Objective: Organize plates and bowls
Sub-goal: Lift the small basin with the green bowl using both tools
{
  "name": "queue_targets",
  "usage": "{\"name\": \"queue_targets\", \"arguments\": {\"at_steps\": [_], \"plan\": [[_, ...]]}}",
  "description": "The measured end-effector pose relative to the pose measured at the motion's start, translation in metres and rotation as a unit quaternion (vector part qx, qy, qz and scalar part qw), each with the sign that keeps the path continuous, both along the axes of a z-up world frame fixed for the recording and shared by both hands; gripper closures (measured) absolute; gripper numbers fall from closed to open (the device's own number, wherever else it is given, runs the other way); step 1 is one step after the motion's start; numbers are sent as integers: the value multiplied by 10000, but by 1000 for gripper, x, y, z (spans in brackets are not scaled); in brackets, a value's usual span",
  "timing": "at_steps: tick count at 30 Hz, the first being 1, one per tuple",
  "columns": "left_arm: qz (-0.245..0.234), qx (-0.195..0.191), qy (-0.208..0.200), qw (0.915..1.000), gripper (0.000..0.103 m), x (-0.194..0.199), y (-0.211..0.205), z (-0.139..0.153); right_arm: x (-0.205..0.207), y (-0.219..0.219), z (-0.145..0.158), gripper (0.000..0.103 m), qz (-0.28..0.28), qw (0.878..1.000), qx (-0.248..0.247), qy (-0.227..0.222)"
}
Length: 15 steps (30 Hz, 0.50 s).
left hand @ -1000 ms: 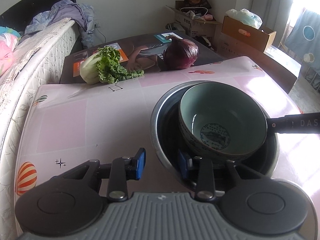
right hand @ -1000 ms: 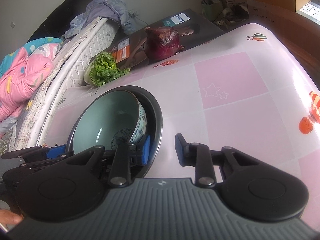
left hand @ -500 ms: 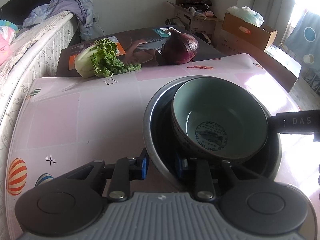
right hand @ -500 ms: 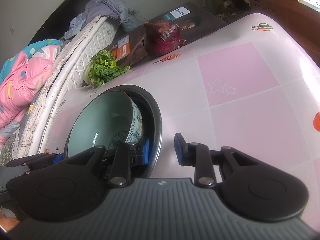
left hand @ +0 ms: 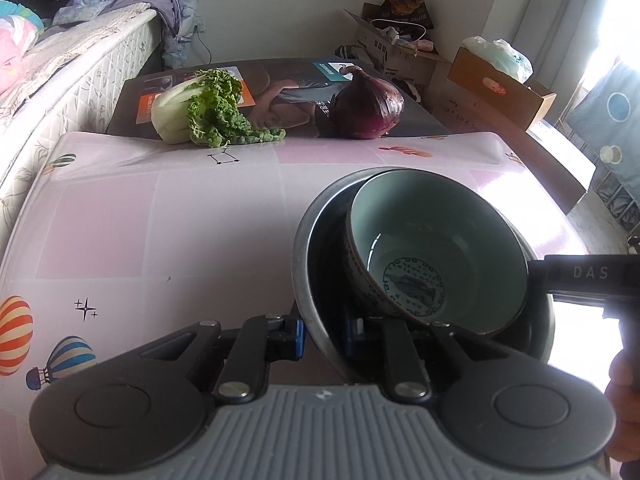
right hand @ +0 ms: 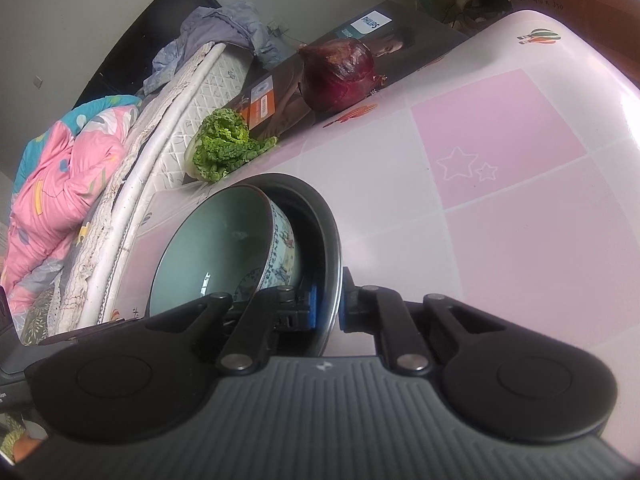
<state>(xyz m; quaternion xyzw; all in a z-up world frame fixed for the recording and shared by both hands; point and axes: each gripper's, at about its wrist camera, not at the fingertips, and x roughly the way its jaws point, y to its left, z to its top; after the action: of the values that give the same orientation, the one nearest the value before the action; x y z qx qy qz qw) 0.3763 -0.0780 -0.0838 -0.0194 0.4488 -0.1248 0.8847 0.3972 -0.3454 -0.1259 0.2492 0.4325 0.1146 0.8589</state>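
Left tool (left hand: 322,338) had just closed on the near rim of the metal bowl (left hand: 304,248); right tool (right hand: 328,312) likewise clamped its opposite rim. Ceramic bowl (left hand: 440,240) sat tilted inside. Table (left hand: 160,220) lay open leftward, cabbage (left hand: 208,114) and onion (left hand: 370,108) at the far edge.

Both wrist cameras look steeply down, close over the steel bowl (left hand: 316,264) (right hand: 332,248) from opposite rims; both views share it and the onion (left hand: 370,110) (right hand: 340,74) beyond.
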Motion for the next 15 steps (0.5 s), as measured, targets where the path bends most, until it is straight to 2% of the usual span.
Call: {"name": "queue_targets", "arguments": {"at_steps": [15], "plan": [[127,-25,-155,9998,86,-2,3,12,0,0,1,94,12,9999,149,-68]]}}
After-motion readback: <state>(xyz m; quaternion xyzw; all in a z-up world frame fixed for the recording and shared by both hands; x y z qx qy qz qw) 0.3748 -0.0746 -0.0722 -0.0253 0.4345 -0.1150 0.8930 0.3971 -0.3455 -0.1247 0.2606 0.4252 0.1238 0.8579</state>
